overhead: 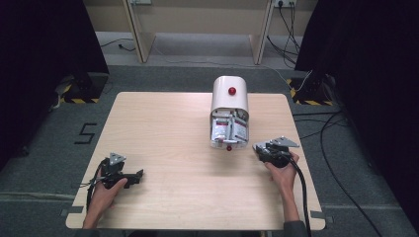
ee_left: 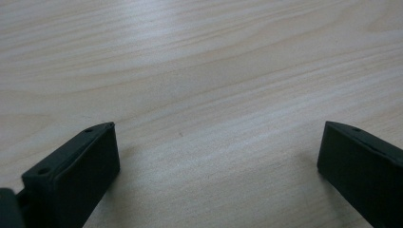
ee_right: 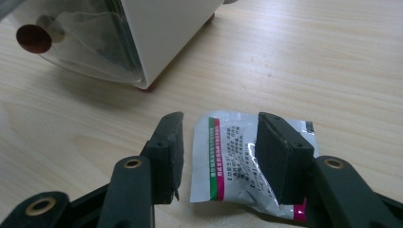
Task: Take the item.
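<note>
A white rounded dispenser box point(overhead: 230, 98) lies on the wooden table point(overhead: 168, 133), right of centre, with a red knob point(overhead: 231, 91) on top. Several silver packets point(overhead: 230, 129) fill its open front, behind a clear flap with a small red knob point(ee_right: 33, 38). My right gripper point(overhead: 259, 148) rests just right of the box's front. In the right gripper view its jaws point(ee_right: 221, 121) stand apart over a flat silver packet point(ee_right: 228, 156) with red and green stripes lying on the table. The pads do not press it. My left gripper point(overhead: 137, 175) lies at the near left, its jaws point(ee_left: 218, 128) wide apart over bare wood.
Black cables point(overhead: 316, 128) run over the grey floor to the right of the table. A pale wooden frame point(overhead: 143, 34) stands beyond the far edge. Dark curtains point(overhead: 44, 59) hang on both sides. Bare wood stretches between the two grippers.
</note>
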The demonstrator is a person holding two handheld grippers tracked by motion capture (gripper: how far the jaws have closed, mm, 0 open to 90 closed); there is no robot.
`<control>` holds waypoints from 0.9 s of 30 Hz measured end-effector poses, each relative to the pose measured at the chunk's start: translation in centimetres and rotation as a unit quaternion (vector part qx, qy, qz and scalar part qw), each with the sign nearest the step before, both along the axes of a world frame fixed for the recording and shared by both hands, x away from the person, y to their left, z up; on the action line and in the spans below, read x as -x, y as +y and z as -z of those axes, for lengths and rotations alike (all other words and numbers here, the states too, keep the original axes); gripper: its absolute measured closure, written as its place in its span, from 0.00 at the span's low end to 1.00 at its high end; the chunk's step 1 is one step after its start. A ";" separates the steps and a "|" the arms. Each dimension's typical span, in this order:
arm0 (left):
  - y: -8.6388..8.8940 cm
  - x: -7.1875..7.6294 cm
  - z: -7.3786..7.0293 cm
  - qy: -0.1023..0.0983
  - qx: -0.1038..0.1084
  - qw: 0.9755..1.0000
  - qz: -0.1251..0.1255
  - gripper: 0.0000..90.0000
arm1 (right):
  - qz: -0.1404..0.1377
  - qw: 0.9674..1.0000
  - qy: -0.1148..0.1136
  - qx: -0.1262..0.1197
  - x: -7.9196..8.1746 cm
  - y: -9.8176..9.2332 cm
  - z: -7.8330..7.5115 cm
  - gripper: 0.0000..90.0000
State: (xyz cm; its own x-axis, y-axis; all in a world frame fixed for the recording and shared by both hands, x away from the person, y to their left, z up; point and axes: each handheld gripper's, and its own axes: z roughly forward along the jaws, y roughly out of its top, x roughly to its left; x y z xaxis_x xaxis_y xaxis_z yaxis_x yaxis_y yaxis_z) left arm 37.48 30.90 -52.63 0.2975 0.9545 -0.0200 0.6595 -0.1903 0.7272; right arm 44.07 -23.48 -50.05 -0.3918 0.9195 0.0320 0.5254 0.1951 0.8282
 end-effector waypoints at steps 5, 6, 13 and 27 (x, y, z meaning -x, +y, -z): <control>0.0 0.0 0.0 0.000 0.000 1.000 0.000 0.00 | 0.000 1.000 -0.005 -0.002 0.2 -0.1 -0.4 0.56; 0.0 0.0 0.0 0.000 0.000 1.000 0.000 0.00 | 0.001 1.000 -0.005 -0.004 0.3 -0.1 -0.5 0.55; 0.0 0.0 0.0 0.000 0.000 1.000 0.000 0.00 | 0.001 1.000 -0.006 -0.010 0.7 0.0 -1.0 0.47; 0.0 0.0 0.0 0.000 0.000 1.000 0.000 0.00 | -0.007 1.000 -0.005 -0.010 1.6 1.0 -1.9 0.39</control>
State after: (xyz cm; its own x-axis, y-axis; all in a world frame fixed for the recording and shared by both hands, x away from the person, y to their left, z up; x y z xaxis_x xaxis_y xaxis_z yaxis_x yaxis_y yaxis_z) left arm 37.48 30.90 -52.63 0.2976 0.9545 -0.0200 0.6594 -0.1903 0.7273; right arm 42.42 -22.48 -48.13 -0.4058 0.9128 0.0461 0.5144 0.1864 0.8370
